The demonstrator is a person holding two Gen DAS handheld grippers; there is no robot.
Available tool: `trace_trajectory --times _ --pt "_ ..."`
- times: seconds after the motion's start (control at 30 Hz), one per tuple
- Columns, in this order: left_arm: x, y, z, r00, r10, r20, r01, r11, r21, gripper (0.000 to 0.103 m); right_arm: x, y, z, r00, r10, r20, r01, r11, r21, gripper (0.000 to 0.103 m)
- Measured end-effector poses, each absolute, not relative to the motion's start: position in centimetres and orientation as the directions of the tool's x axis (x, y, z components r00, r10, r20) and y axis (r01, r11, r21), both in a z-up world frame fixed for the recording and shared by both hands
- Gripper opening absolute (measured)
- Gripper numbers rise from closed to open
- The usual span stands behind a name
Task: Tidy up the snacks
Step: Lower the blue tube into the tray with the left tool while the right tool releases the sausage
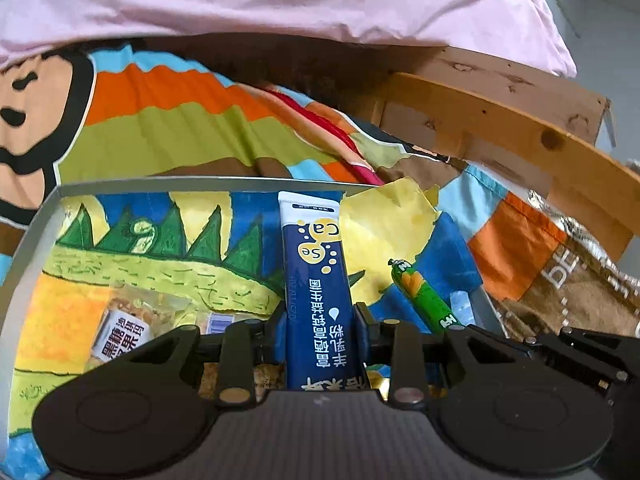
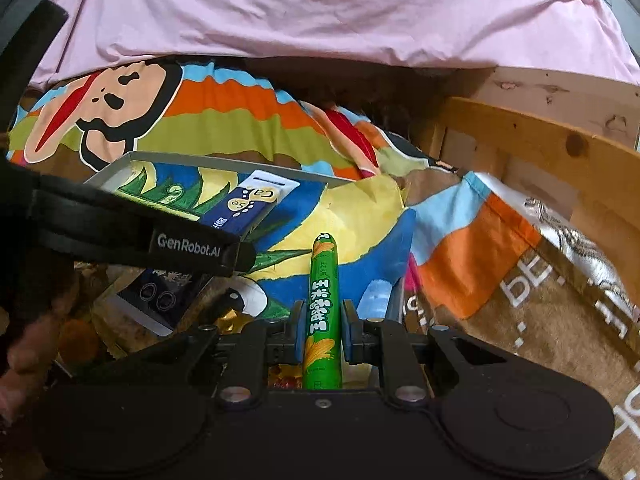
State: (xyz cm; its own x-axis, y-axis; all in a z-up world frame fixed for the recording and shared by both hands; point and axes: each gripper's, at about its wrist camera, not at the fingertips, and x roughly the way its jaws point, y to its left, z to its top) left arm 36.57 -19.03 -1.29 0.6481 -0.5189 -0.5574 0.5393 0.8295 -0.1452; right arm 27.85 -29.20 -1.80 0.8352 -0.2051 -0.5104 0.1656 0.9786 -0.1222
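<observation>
Left gripper (image 1: 320,316) jaws closed on blue sachet (image 1: 316,280); right gripper (image 2: 322,330) jaws closed on green sausage stick (image 2: 322,308), above grey tray (image 1: 168,182).

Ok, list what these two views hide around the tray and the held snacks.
- Blue sachet: lower end behind the left tool, left wrist view.
- Green sausage stick: base behind the right tool, right wrist view.
- Tray: near rim hidden by both tools.
- Nut bar packet: label partly covered, left wrist view.
</observation>
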Motion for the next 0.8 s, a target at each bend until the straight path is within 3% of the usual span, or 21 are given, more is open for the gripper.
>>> trace_trajectory --times 0.23,0.73,0.8 --pt "35.7 -20.1 -1.7 0.682 -0.506 -0.528 0.568 0.821 -0.053 0.037 27.7 -29.5 -2.4 0.820 -0.214 -0.531 0.186 0.977 -0.108 0.019" --pt "34.5 -21.6 -2.2 0.685 -0.526 -0.505 0.602 0.799 -0.015 0.038 26.3 -29.4 -2.4 0.816 -0.218 -0.536 0.172 0.976 -0.135 0.020" --pt "34.4 -21.6 -2.3 0.683 -0.529 -0.504 0.604 0.797 -0.018 0.038 25.9 -29.3 -2.4 0.817 -0.218 -0.534 0.171 0.976 -0.138 0.024"
